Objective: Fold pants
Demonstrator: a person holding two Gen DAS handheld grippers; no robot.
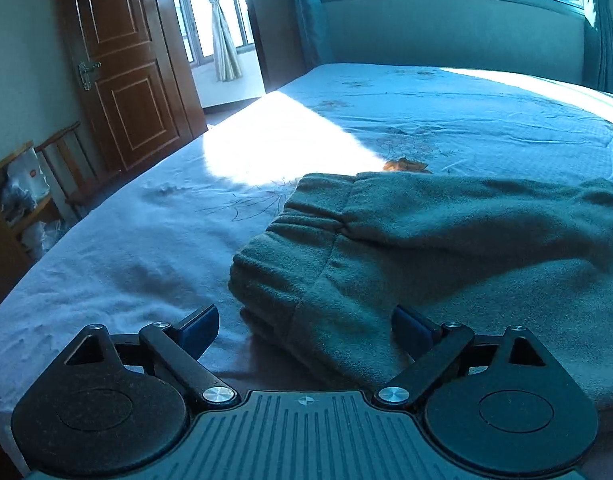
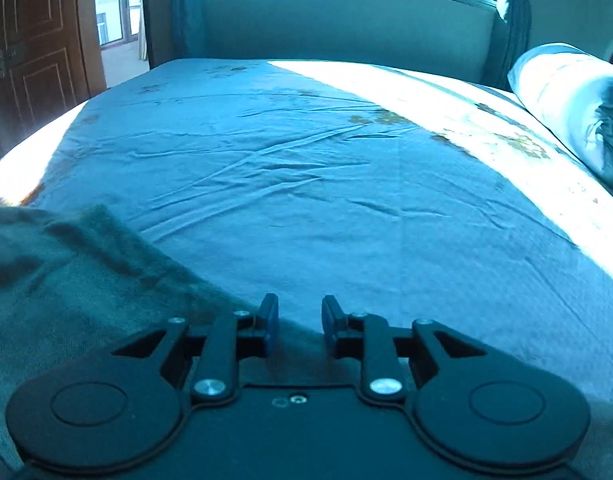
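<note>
The grey-green fleece pants [image 1: 426, 248] lie folded in layers on the bed, waistband end toward the left. My left gripper [image 1: 304, 330] is wide open just above the near left corner of the pants, holding nothing. In the right wrist view the pants [image 2: 74, 280] fill the lower left. My right gripper [image 2: 299, 322] is partly open, with a narrow gap between its blue pads, over the right edge of the pants. Nothing is between its fingers.
The bed [image 2: 306, 168] has a light blue flowered sheet with bright sun patches. A pillow [image 2: 566, 96] lies at the right. A brown door [image 1: 122, 64] and a wooden rack [image 1: 30, 196] stand left of the bed. A window runs along the far wall.
</note>
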